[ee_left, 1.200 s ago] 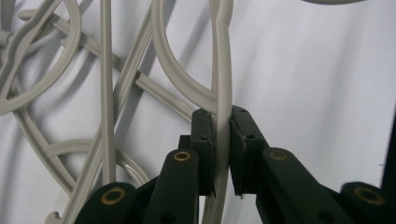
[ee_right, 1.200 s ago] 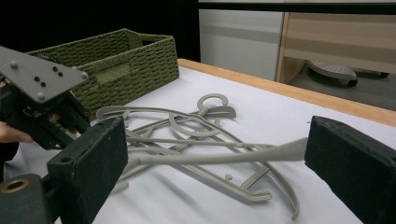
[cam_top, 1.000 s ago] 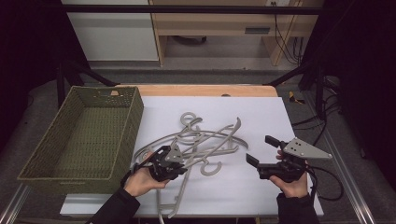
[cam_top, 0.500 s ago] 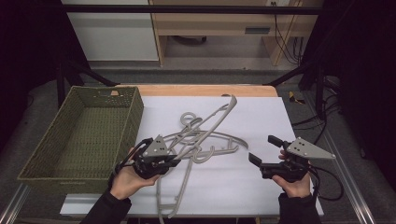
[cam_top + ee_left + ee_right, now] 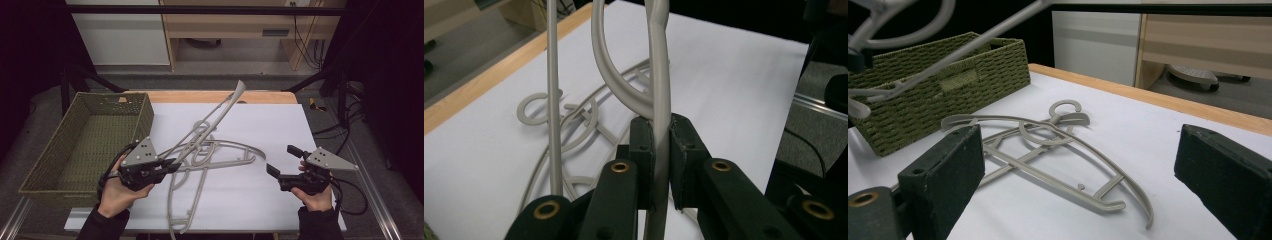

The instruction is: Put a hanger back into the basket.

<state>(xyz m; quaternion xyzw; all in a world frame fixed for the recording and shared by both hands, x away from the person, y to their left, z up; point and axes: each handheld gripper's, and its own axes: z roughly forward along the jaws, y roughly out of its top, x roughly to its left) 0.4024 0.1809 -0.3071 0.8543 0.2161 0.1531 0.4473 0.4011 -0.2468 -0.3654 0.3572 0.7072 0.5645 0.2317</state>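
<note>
Item: grey plastic hanger (image 5: 210, 122), lifted. It is being held off the counter (image 5: 280, 130) at a steep slant, one arm tip pointing up and away toward the far wooden edge, the lower part hanging down past the near edge of the white surface. In the left gripper view its bar (image 5: 659, 100) is running straight up between the two black pads, which are pressing on it from both sides.

Item: left gripper (image 5: 167, 165). Its fingers (image 5: 642, 145) are clenching the lifted hanger's bar; a hand (image 5: 117, 192) is carrying it just beside the basket's near corner, above the counter.

Item: second grey hanger (image 5: 1058, 150), lying flat. It is resting on the white surface near the middle, its hook (image 5: 1064, 107) pointing toward the far edge, its curved shoulder toward the right gripper. In the high view it is lying under the lifted one; whether the two are touching cannot be told.

Item: right gripper (image 5: 282, 162). Its fingers (image 5: 945, 172) are standing wide apart with nothing between them, hovering low over the right part of the counter, well apart from both hangers.

Item: green woven basket (image 5: 55, 160). It is sitting at the counter's left side.
</note>
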